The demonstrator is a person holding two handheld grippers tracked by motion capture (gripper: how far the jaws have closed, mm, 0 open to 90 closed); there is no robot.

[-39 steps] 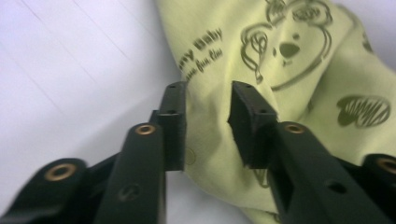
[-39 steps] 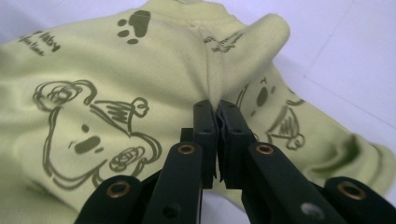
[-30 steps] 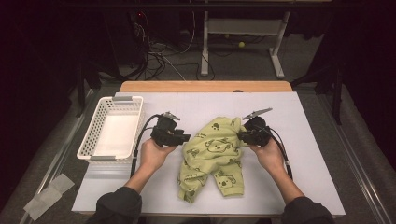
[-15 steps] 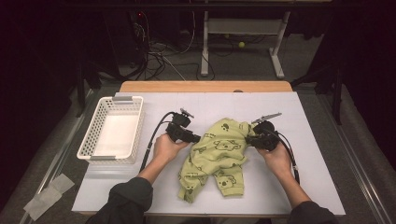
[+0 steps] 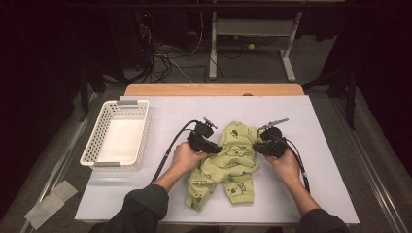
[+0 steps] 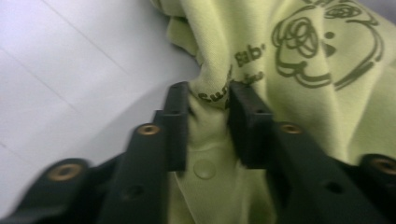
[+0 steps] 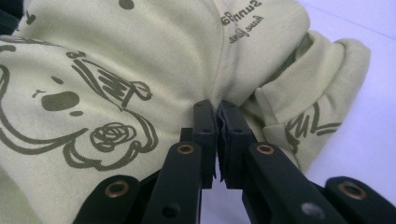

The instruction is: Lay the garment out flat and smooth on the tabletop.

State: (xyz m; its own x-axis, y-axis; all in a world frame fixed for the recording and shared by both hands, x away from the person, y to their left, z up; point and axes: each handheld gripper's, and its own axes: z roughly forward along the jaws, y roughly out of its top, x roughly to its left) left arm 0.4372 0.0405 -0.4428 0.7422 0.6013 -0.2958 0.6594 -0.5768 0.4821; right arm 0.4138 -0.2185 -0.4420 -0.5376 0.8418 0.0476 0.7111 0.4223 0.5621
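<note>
The light green baby garment (image 5: 228, 162), printed with dark cartoon animals, lies crumpled near the middle of the white table (image 5: 320, 116), its legs trailing toward the person. The right gripper (image 5: 258, 145) has its jaws pinched nearly together on a thin edge of the cloth at the garment's right side; in the right gripper view the pads (image 7: 205, 135) meet with just fabric between them (image 7: 217, 122). The left gripper (image 5: 216, 147) has just been closing its jaws, and in the left gripper view a bunched fold with printed lettering (image 6: 210, 95) sits between the pads (image 6: 245, 121), which look to be pressing on it though a gap remains. To do this well, I'd say the left grip wants to be firm on that fold before either hand lifts, and both hands should then draw apart evenly so the cloth spreads flat rather than twisting; grabbing too thick a bunch risks picking up two layers at once. The white basket (image 5: 116, 138) stands well apart to the left. Hard to make out: how many layers the left pads catch, which part of the garment each grip is on, and what lies under the folded middle.
</note>
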